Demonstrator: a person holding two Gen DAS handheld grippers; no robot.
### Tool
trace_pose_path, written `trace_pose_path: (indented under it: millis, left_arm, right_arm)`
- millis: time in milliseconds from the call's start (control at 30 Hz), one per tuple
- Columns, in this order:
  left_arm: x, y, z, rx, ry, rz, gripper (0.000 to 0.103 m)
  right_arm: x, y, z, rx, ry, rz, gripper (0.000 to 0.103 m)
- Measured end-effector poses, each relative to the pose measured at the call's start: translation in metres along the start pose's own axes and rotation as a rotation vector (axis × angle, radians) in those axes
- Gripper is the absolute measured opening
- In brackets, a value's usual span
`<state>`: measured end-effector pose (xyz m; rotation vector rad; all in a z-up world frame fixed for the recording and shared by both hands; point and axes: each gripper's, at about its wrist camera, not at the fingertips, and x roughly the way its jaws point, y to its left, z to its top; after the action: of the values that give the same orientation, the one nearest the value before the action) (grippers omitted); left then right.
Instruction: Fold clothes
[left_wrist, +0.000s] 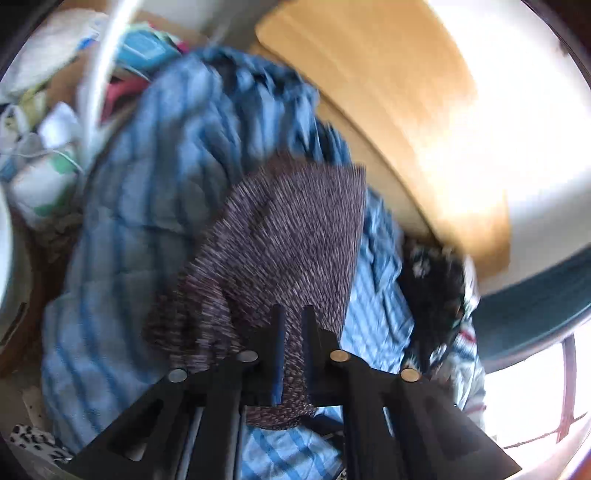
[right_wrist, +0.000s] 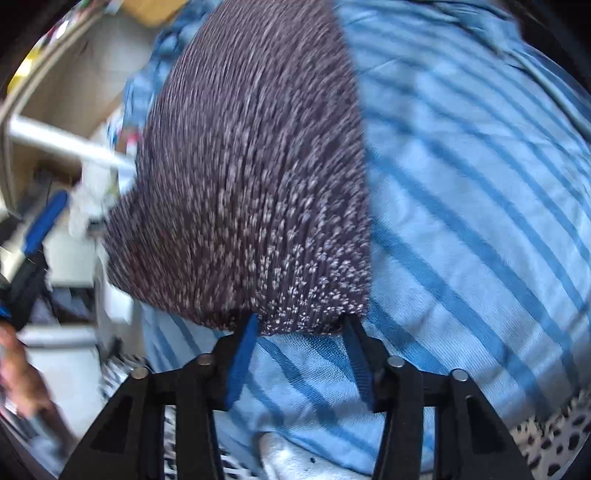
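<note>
Speckled dark garment (left_wrist: 280, 236), draped over a blue striped cloth (left_wrist: 122, 229). In the left wrist view, the left gripper (left_wrist: 293, 314) has its jaws nearly together, pinching the garment's near edge; the fabric runs forward and away from the tips, its long axis roughly in line with the fingers. In the right wrist view, the right gripper (right_wrist: 300, 321) stands wide open, holding nothing, with the garment's (right_wrist: 251, 166) hem lying just ahead, between the blue pads (right_wrist: 242, 362). Judged nearer for the next grasp: the right gripper. No brand, label or legible writing appears; both views are motion-blurred.
</note>
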<state>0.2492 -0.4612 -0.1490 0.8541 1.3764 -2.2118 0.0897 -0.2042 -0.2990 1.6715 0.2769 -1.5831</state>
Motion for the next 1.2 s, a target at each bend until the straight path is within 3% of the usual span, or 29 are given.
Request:
trace_pose_path:
  millis: [100,167,267,333,400,467,533,600,633,700,800,933,1000,1067,1167,1200]
  left_arm:
    - [0.022,-0.017,0.013,0.021,0.031,0.013,0.002]
    - [0.019,-0.033,0.034,0.044,0.001,0.03,0.002]
    - [0.032,-0.059,0.08,0.097,-0.047,0.102,0.002]
    - [0.052,-0.077,0.109,0.136,-0.035,0.145,0.002]
    - [0.103,-0.083,0.134,0.185,0.029,0.215,0.002]
    - [0.156,-0.08,0.154,0.216,0.095,0.301,0.002]
    - [0.191,-0.05,0.164,0.121,0.106,0.37,0.002]
    - [0.216,-0.012,0.17,-0.011,0.087,0.405,0.002]
    - [0.215,0.005,0.17,-0.081,0.042,0.368,0.002]
    - [0.204,0.025,0.166,-0.152,-0.038,0.328,0.002]
    - [0.17,0.017,0.159,-0.127,-0.13,0.248,0.0]
    - [0.12,-0.032,0.144,0.024,-0.235,0.085,0.0]
    - [0.131,-0.054,0.132,0.128,-0.151,0.056,0.0]
    - [0.17,-0.057,0.119,0.177,0.012,0.166,0.0]
    - [0.208,-0.01,0.112,-0.01,0.049,0.265,0.003]
    - [0.203,0.0,0.111,-0.092,0.026,0.215,0.003]
  right_arm:
    - [-0.047,0.007,0.025,-0.042,-0.15,-0.029,0.041]
    - [-0.08,0.014,0.052,-0.075,-0.248,-0.042,0.032]
    - [-0.111,0.027,0.118,-0.116,-0.339,-0.02,0.029]
    - [-0.109,0.047,0.173,-0.146,-0.362,-0.013,0.028]
    - [-0.093,0.057,0.218,-0.182,-0.357,-0.037,0.028]
    - [-0.05,0.048,0.255,-0.181,-0.306,-0.088,0.028]
    - [-0.012,0.028,0.281,-0.146,-0.241,-0.099,0.027]
    - [0.016,-0.004,0.288,-0.082,-0.195,-0.07,0.025]
    - [0.027,-0.021,0.287,-0.05,-0.187,-0.051,0.025]
    - [0.028,-0.049,0.279,0.023,-0.231,0.082,0.026]
    - [0.013,-0.056,0.276,0.053,-0.243,0.125,0.028]
    - [-0.017,-0.019,0.275,-0.076,-0.327,0.098,0.03]
    - [-0.018,0.0,0.275,-0.116,-0.33,0.093,0.03]
    - [0.002,0.014,0.277,-0.138,-0.278,0.059,0.031]
    - [0.042,0.026,0.284,-0.222,-0.216,-0.015,0.03]
    - [0.042,0.031,0.282,-0.266,-0.23,-0.03,0.029]
